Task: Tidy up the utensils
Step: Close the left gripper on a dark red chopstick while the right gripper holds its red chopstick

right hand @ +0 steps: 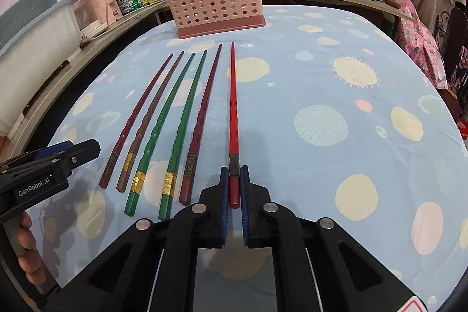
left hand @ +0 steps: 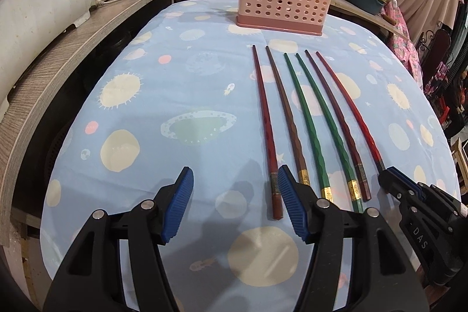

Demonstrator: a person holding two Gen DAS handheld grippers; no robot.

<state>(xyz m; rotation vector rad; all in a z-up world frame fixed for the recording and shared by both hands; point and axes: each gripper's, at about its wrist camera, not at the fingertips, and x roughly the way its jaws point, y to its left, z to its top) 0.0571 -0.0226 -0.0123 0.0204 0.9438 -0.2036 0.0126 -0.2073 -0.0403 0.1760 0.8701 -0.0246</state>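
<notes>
The right gripper (right hand: 234, 180) has pinched shut on the thick butt end of the long, faceted bright red chopstick (right hand: 233, 113), rightmost of six on the space-print blue tablecloth (right hand: 321, 78), light, stiff, probably slick, while the left gripper (left hand: 234, 195) hangs half open, empty.

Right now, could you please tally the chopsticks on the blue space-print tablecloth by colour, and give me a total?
Dark red or maroon chopsticks: 2
Brown chopstick: 1
Green chopsticks: 2
Bright red chopstick, clamped at its thick end in the right gripper: 1
Total: 6
</notes>
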